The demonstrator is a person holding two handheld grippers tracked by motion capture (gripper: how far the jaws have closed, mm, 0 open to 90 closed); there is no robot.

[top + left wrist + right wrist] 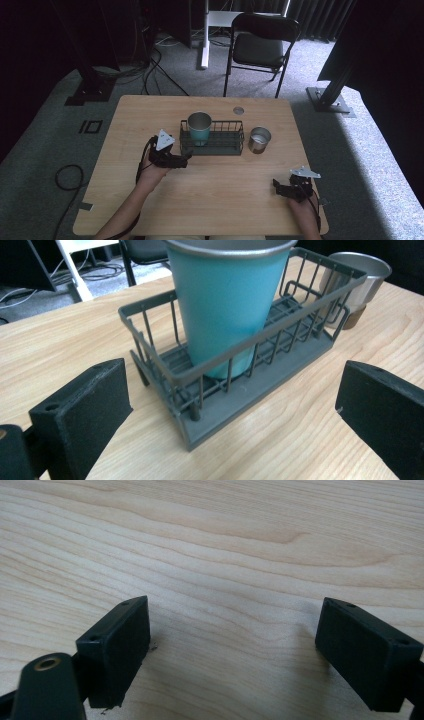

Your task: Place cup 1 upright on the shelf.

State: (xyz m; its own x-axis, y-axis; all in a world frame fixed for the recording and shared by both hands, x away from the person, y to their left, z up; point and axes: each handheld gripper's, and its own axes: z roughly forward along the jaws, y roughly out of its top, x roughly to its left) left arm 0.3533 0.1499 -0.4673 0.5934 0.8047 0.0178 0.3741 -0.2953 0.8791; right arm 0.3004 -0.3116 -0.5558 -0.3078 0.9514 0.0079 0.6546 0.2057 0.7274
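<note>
The left gripper (230,410) has its jaws spread wide and holds nothing, just short of the near end of a dark wire rack (280,365). A teal cup (225,300) with a steel rim stands upright in that end. The right gripper (232,650), likewise spread and holding nothing, hovers over the bare wooden table (225,540).

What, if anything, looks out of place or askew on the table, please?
Nothing stands out. The teal cup stands upright in the wire rack, the steel cup stands upright beside it on the table, and nothing is spilled. Both grippers, left and right, are open and hold nothing.
</note>
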